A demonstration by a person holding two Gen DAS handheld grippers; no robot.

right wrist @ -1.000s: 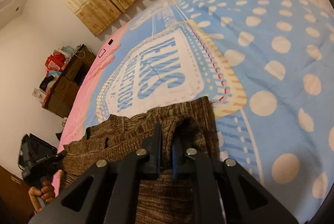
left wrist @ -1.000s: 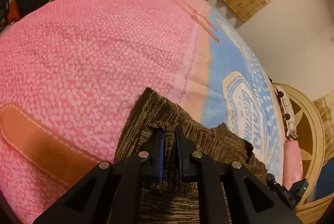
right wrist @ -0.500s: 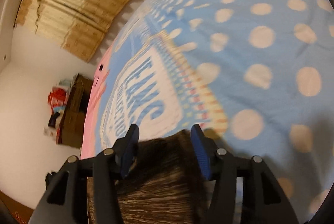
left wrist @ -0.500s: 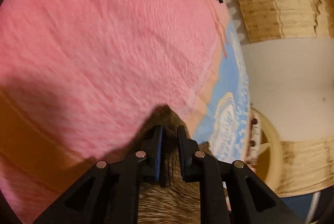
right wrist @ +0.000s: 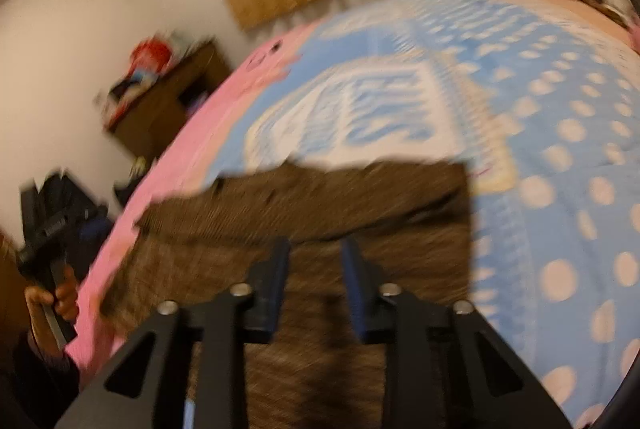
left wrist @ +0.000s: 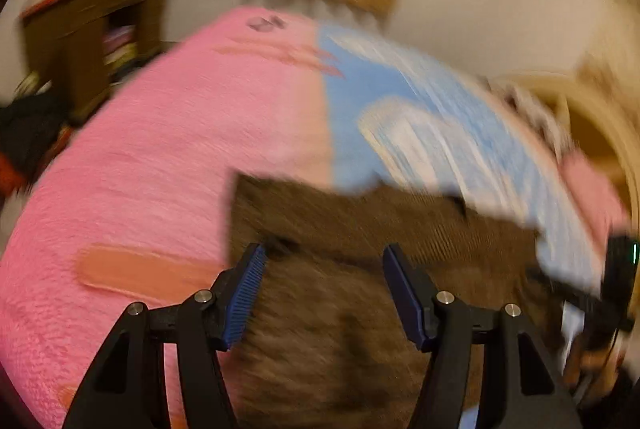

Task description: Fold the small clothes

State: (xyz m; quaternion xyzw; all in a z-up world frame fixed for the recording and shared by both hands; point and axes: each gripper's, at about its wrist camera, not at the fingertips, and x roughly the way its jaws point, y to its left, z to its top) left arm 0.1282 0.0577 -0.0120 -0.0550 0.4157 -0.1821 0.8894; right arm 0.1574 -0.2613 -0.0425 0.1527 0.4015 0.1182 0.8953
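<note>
While our left gripper and right gripper hover with fingers spread, gripping nothing, the brown knitted garment lies folded on the pink-and-blue bedspread; both views are blurred.

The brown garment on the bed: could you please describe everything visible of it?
The brown garment is a mottled, ribbed-looking knit, lying flat on the bedspread across its pink and blue halves. Its far edge looks straight, like a fold, with a step on one side. Neither open hand-held gripper, left or right, grips it. Blur hides finer detail.
</note>
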